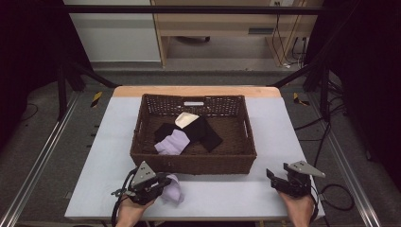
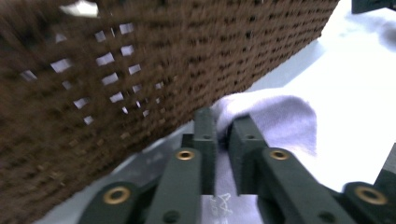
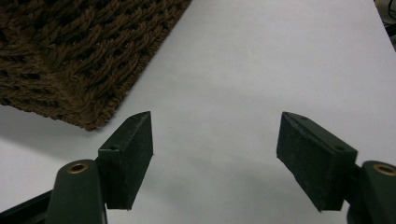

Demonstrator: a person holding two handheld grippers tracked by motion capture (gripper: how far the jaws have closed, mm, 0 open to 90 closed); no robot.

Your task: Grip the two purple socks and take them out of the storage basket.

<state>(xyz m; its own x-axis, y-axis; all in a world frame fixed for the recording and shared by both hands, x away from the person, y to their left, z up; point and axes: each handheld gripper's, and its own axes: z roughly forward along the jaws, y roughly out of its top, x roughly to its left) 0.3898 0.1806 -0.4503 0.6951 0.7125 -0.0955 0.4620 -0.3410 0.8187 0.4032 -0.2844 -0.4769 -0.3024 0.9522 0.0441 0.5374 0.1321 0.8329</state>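
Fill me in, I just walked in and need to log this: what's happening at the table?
A person works two handheld grippers in front of a brown wicker basket that holds black, cream and lilac cloths. The left gripper has a lilac cloth between its fingers, down on the white table just outside the basket's front wall. The right gripper waits open over bare table, holding nothing.
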